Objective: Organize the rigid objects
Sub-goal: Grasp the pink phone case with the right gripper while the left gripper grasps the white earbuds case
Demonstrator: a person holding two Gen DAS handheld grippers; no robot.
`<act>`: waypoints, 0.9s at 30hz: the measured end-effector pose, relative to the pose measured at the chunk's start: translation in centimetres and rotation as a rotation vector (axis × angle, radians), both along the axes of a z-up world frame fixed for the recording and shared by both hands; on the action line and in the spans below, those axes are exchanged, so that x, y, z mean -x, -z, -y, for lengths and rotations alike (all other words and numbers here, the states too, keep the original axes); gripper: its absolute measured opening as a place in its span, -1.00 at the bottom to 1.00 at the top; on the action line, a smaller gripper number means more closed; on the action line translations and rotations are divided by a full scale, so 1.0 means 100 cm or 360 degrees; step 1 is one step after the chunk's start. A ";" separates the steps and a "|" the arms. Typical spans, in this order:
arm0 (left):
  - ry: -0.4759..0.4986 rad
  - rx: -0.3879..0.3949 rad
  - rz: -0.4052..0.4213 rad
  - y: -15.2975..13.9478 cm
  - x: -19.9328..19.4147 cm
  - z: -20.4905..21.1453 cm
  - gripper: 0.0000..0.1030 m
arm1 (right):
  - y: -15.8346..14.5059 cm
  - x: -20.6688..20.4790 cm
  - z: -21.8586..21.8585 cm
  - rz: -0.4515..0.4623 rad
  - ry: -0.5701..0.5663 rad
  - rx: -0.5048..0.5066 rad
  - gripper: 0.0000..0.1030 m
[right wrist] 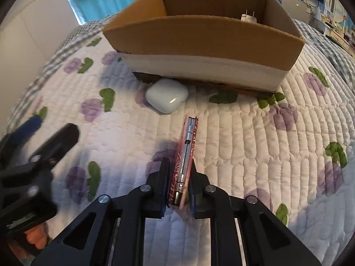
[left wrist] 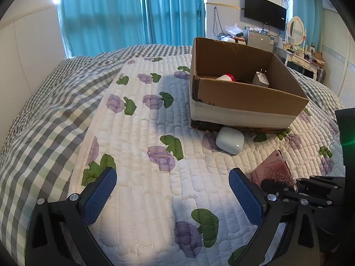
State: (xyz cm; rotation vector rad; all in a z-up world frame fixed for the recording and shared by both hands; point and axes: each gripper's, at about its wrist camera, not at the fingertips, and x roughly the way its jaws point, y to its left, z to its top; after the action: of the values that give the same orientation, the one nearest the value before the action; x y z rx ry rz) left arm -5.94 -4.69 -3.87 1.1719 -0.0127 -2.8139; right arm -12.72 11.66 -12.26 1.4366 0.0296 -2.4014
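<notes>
My right gripper (right wrist: 178, 166) is shut on a flat pink patterned compact case (right wrist: 185, 155) with a metal hinge, held on edge just above the quilt. The case also shows in the left wrist view (left wrist: 274, 169), at the right. A white earbud case (right wrist: 166, 94) lies on the quilt against the front of the cardboard box (right wrist: 199, 35); it shows in the left wrist view too (left wrist: 230, 140). The box (left wrist: 248, 93) holds a white charger plug (left wrist: 261, 78) and a red and white item (left wrist: 227, 77). My left gripper (left wrist: 173, 184) is open and empty over the quilt.
The floral quilt (left wrist: 142, 133) covers a bed with a grey checked blanket (left wrist: 44, 115) at the left. Blue curtains (left wrist: 133, 13) hang behind. A wall TV (left wrist: 265, 11) and a cluttered dressing table (left wrist: 299, 53) stand at the far right.
</notes>
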 end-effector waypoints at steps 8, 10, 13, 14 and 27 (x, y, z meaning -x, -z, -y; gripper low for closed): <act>0.0124 0.0017 0.0062 -0.016 0.008 -0.025 1.00 | -0.055 0.011 -0.036 -0.0291 0.0048 -0.0193 -0.82; 0.0160 -0.0053 0.0082 -0.023 0.016 -0.036 1.00 | -0.061 0.020 -0.042 -0.0319 0.0057 -0.0264 -0.81; 0.0163 -0.0101 0.0115 -0.020 0.034 -0.051 1.00 | -0.058 0.029 -0.056 -0.0325 0.0084 -0.0317 -0.81; 0.0158 -0.0100 0.0122 -0.017 0.038 -0.055 1.00 | -0.055 0.031 -0.058 -0.0324 0.0097 -0.0325 -0.81; 0.0106 -0.0113 0.0226 0.053 0.108 -0.074 0.91 | -0.014 0.061 -0.080 -0.0196 0.0229 -0.0164 -0.82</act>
State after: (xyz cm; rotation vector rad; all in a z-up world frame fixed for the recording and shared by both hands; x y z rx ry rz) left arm -16.72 2.72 -9.18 1.4100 0.0395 -2.8026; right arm -18.86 19.68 -10.87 1.3749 0.0836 -2.6388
